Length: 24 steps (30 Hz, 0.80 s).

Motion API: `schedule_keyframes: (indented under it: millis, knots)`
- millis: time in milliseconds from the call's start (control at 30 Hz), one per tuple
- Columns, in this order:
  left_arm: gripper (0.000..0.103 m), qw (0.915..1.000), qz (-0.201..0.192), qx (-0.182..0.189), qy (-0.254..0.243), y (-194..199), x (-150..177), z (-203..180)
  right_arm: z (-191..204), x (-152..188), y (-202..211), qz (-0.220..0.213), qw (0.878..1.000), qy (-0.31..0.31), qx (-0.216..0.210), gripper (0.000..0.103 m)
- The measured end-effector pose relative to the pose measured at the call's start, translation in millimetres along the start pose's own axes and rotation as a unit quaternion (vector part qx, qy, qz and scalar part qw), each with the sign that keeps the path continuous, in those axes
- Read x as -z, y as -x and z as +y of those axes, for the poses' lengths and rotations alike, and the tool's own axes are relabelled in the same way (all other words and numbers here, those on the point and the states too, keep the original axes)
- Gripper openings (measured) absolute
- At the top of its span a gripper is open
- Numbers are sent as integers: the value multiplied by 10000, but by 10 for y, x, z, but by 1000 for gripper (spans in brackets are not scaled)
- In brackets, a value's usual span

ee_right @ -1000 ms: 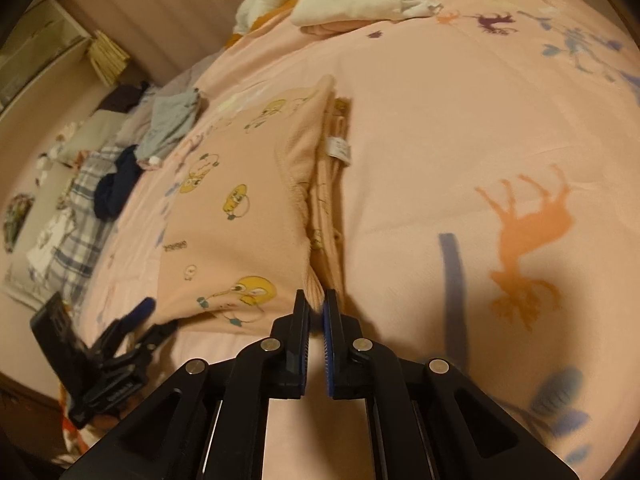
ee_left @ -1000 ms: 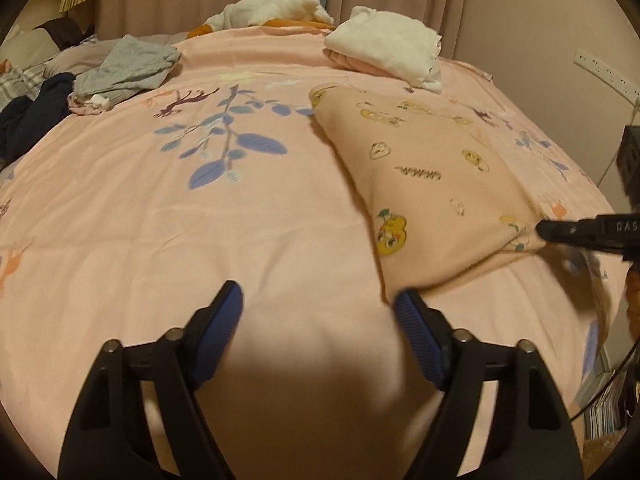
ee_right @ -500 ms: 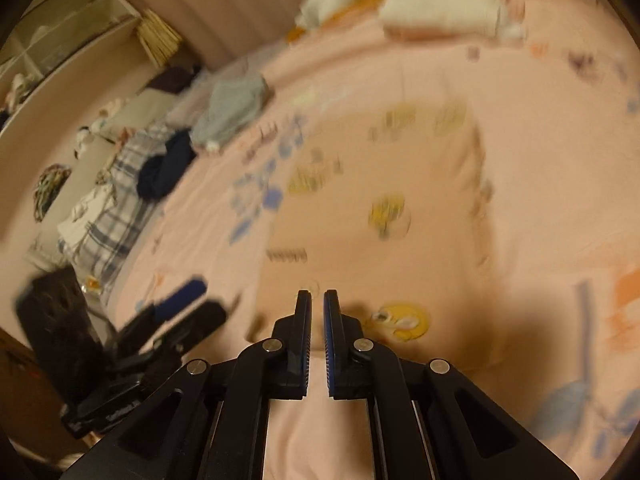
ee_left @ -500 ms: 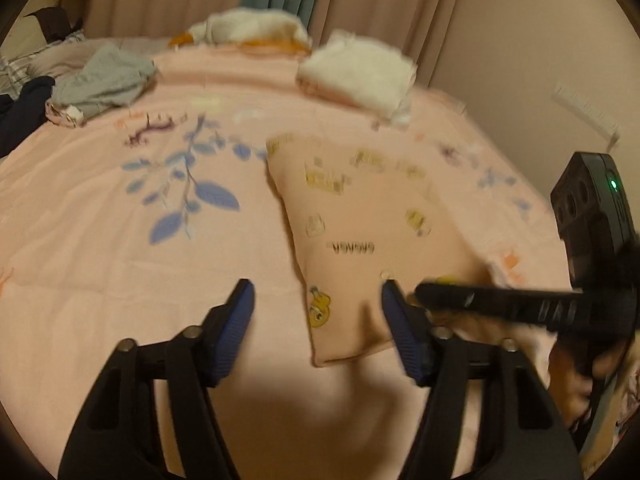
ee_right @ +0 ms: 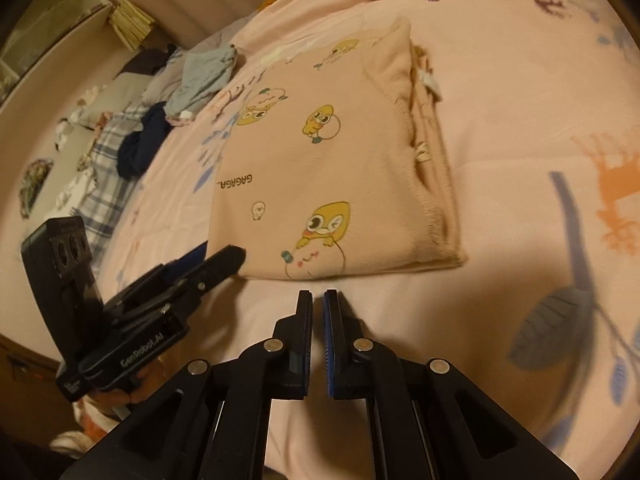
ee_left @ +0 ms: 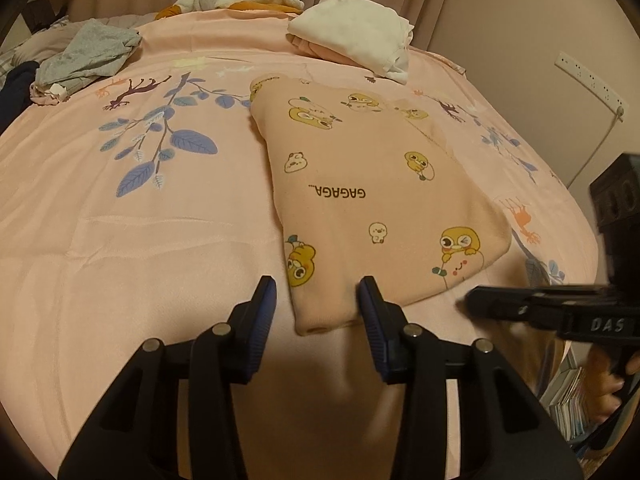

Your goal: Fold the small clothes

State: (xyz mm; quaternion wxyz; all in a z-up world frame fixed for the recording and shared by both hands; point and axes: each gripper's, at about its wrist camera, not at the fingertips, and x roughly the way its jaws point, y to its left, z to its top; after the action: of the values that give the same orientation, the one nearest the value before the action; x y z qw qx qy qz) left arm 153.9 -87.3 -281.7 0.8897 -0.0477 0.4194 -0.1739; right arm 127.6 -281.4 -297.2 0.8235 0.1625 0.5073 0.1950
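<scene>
A folded peach garment (ee_left: 360,200) with yellow cartoon ducks and the word GAGAGA lies flat on the pink bedspread (ee_left: 140,220); it also shows in the right wrist view (ee_right: 332,184). My left gripper (ee_left: 318,292) is open and empty, its jaws standing either side of the garment's near left corner. My right gripper (ee_right: 318,300) is shut and empty, just in front of the garment's near edge. Each gripper shows in the other's view, the right (ee_left: 472,300) and the left (ee_right: 224,258).
A folded white and pink stack (ee_left: 352,36) lies at the far side of the bed. A grey garment (ee_left: 88,56) and dark clothes (ee_right: 144,140) lie at the left. A wall (ee_left: 540,20) with a power strip (ee_left: 592,80) borders the right side.
The right gripper has let go of the garment's right edge and moved to its near edge. The left gripper has shifted right to the garment's near left corner.
</scene>
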Motion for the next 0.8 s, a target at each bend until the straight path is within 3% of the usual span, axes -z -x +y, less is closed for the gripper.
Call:
schedule_keyframes:
  millis: [67,133,167,200,233,267,400,500,600,733,800]
  knots:
    - [45,10000,13,-18,-10,43,14,9,39,-24,53,26,9998,88,172,4]
    - [59,10000,60,-4,54,90,-3,57,57,-61,143,5,9997,129,192,10]
    - [65,9999,43,21,133,129,-21,99,54,-82,214,-63,9997,126,178,20]
    - [77,9997,-30,53,240,178,-45,152,42,-111,301,-191,9996,106,175,37]
    - [85,9991,-155,66,391,239,-77,223,25,-137,370,-341,9992,69,176,46]
    - [87,9983,-264,76,512,285,-103,276,-10,-166,463,-549,9983,-4,177,58]
    - [93,9909,-430,610,1122,370,-286,574,-205,-355,713,-1082,9933,-407,6,76]
    - [98,9772,-229,1278,1678,238,-446,764,-352,-560,667,-1129,9916,-596,-207,81]
    - [98,9567,38,2059,2057,-52,-654,849,-530,-740,434,-917,9913,-869,-370,82]
    - [98,9257,844,2615,2601,-593,-828,874,-840,-948,-48,-288,9891,-1353,-509,82]
    - [98,9213,869,2780,2578,-737,-911,798,-946,-1020,-221,-233,9881,-1342,-716,82]
